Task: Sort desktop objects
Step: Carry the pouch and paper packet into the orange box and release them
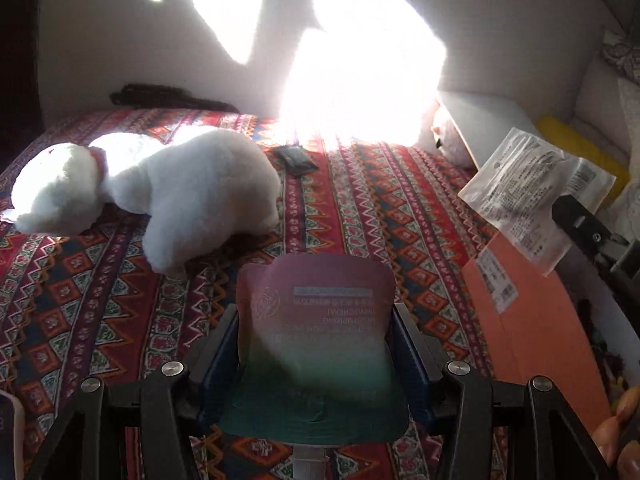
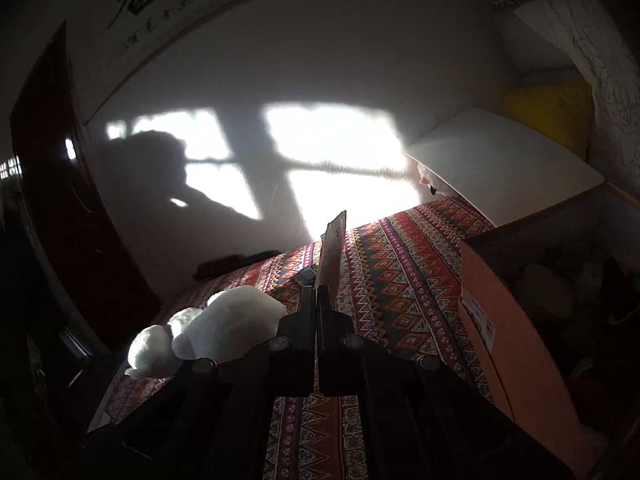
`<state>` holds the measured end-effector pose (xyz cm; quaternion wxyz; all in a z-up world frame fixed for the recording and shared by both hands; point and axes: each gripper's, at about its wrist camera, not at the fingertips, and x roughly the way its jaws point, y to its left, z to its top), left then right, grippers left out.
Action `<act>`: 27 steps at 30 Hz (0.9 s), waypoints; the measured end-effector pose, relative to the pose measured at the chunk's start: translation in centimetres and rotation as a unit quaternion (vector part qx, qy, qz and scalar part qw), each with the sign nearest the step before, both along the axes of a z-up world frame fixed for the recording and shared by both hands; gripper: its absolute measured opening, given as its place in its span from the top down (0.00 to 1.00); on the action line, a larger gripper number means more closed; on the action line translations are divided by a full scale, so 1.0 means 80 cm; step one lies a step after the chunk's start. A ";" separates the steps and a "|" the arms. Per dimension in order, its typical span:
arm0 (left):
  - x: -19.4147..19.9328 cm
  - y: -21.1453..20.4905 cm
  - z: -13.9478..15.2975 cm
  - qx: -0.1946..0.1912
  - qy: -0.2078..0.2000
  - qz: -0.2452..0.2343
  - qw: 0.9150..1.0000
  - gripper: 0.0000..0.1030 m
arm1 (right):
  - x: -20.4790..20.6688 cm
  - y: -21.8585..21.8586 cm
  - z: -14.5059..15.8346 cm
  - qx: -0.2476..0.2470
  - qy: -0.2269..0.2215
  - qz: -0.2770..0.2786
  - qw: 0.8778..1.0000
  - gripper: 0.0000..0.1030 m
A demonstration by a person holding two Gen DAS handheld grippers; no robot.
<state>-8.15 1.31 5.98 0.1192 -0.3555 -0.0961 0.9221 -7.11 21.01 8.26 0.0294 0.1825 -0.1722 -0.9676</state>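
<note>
Lying near the tabletop's left edge, the white plush bear [image 1: 160, 196] is soft and light. The left tool [image 1: 316, 344] grips a pliable hand-cream tube [image 1: 316, 344] sidewise; the right tool [image 2: 316, 300] pinches a thin, flimsy packet [image 2: 332, 248] beside the orange box [image 2: 516, 344].

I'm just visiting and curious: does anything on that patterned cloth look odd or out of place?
The white plush toy lies tipped on its side on the patterned cloth, outside the orange box. Nothing looks spilled or damaged.
</note>
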 end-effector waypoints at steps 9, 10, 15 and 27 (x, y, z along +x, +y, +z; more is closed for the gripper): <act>0.043 0.106 0.095 0.011 0.072 -0.089 0.993 0.40 | 0.096 0.083 0.096 -0.029 0.070 0.031 0.997 1.00; 0.046 0.127 0.104 0.007 0.081 -0.104 0.991 0.40 | 0.105 0.104 0.106 -0.031 0.079 0.015 0.996 1.00; 0.043 0.246 0.128 -0.002 0.098 -0.179 0.979 0.40 | 0.152 0.210 0.124 -0.034 0.094 -0.073 0.992 1.00; 0.026 0.405 0.090 -0.062 0.064 -0.238 0.967 0.13 | 0.152 0.353 0.041 -0.044 -0.042 -0.137 0.989 0.64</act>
